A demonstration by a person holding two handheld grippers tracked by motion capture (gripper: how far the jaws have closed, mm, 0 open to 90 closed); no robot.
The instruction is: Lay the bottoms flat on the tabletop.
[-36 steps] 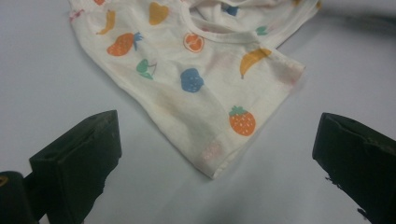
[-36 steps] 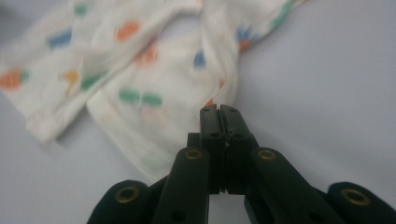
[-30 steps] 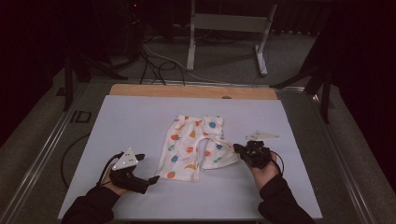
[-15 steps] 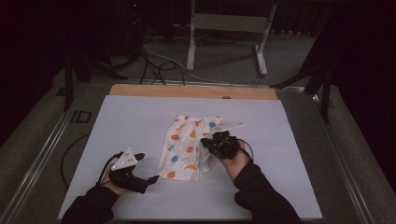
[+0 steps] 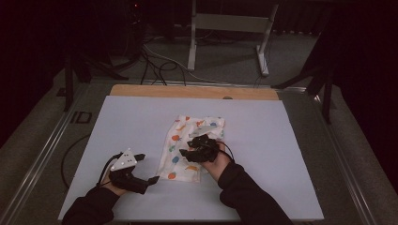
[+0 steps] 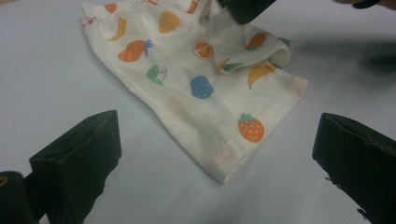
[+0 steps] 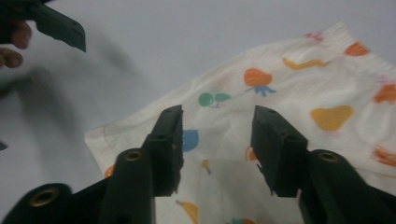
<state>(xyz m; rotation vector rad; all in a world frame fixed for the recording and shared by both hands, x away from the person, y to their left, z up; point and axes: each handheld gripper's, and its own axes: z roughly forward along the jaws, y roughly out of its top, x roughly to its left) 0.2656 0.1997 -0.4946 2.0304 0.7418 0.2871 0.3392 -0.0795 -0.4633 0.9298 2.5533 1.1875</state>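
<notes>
The right hand-held gripper point(image 7: 217, 149), its jaws just opening and empty, hovers over the folded fruit-print shorts point(image 5: 187, 150); lift clear gently. The left hand-held gripper point(image 6: 219, 163) waits wide open, empty.

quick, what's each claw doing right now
Left claw: open, holding nothing.
Right claw: jaws just opened over the fruit-print cloth, gripping nothing.

Around cloth point(image 5: 190, 147): bare white table point(image 5: 291, 154) far, left and right.
Over cloth: right gripper point(image 5: 199, 149).
Near-left corner: left gripper point(image 5: 141, 171) just beside.
</notes>
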